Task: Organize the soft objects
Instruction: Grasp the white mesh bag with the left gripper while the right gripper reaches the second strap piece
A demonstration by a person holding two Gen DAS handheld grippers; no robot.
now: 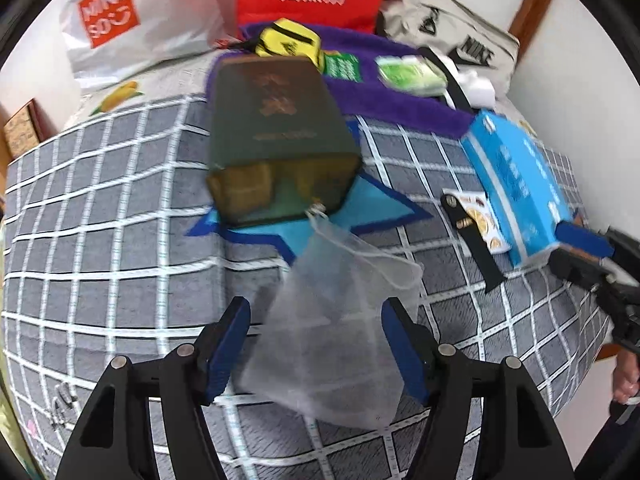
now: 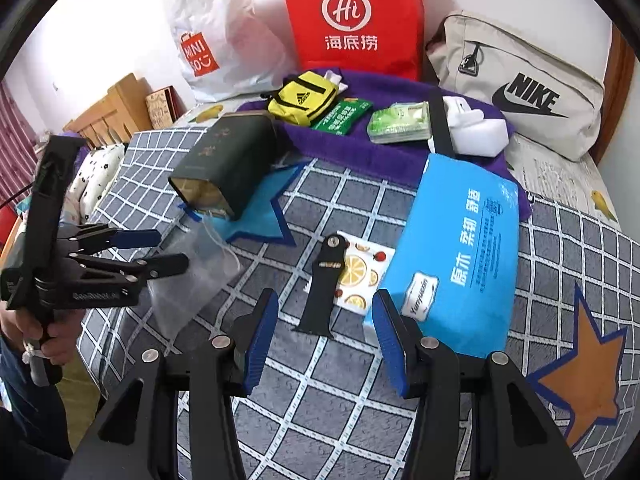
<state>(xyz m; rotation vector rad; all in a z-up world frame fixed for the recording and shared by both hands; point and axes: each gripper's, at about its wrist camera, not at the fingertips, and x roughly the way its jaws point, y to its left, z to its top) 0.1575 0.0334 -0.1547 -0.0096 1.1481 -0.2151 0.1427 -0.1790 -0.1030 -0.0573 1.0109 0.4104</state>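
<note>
A sheer mesh drawstring pouch (image 1: 340,320) lies flat on the grey checked bed (image 1: 120,220), its cord end at twelve o'clock touching the mouth of a dark green tin (image 1: 276,136) lying on its side. The left tool (image 1: 316,344) hangs over it, pads parted wide either side, not pressing. At three o'clock the right tool (image 2: 326,336) gapes empty above a black strap (image 2: 322,292) beside a blue tissue pack (image 2: 460,252).

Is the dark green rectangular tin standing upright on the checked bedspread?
No, the dark green rectangular tin lies on its side, open end facing the camera.
</note>
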